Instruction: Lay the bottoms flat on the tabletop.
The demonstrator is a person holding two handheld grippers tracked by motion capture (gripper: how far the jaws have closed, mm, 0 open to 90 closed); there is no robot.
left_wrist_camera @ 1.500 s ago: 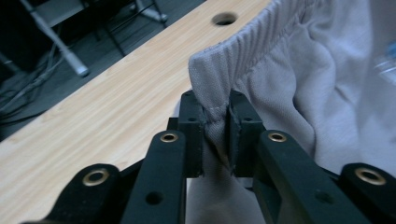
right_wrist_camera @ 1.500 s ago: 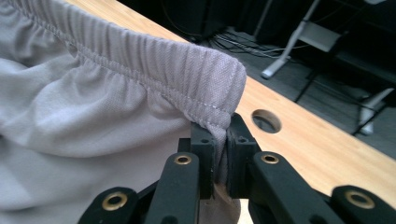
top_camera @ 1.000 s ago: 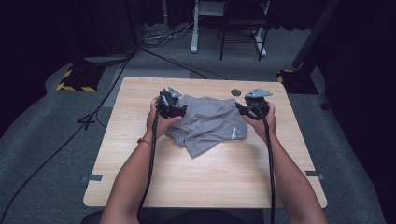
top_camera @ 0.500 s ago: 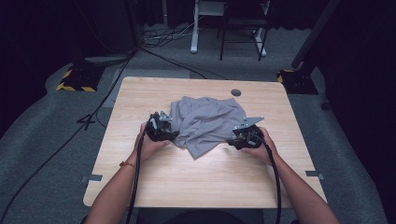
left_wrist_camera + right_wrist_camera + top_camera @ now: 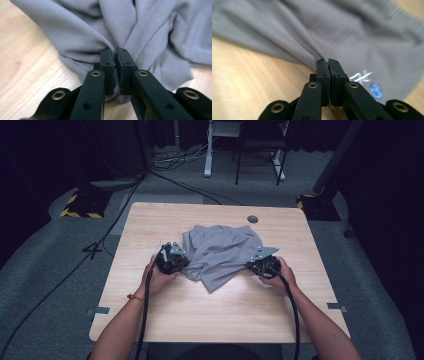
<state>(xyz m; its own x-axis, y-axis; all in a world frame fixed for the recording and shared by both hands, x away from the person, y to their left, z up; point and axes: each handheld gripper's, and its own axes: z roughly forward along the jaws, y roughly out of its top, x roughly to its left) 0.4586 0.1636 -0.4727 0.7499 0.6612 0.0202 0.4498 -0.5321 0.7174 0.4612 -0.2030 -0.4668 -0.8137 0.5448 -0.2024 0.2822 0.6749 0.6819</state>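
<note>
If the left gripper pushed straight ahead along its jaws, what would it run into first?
The grey shorts: the left gripper is already shut on a fold of them, and bunched fabric lies directly ahead. Depth beyond that is unclear.

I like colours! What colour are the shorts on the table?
Grey shorts; the high view shows them best.

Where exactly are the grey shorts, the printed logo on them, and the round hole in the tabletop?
grey shorts [image 5: 220, 252]: high view, middle of the crumpled fabric.
printed logo [image 5: 369, 83]: right gripper view, between its white mark and blue mark.
round hole [image 5: 252, 219]: high view, centre of the dark opening near the table's far edge.
</note>
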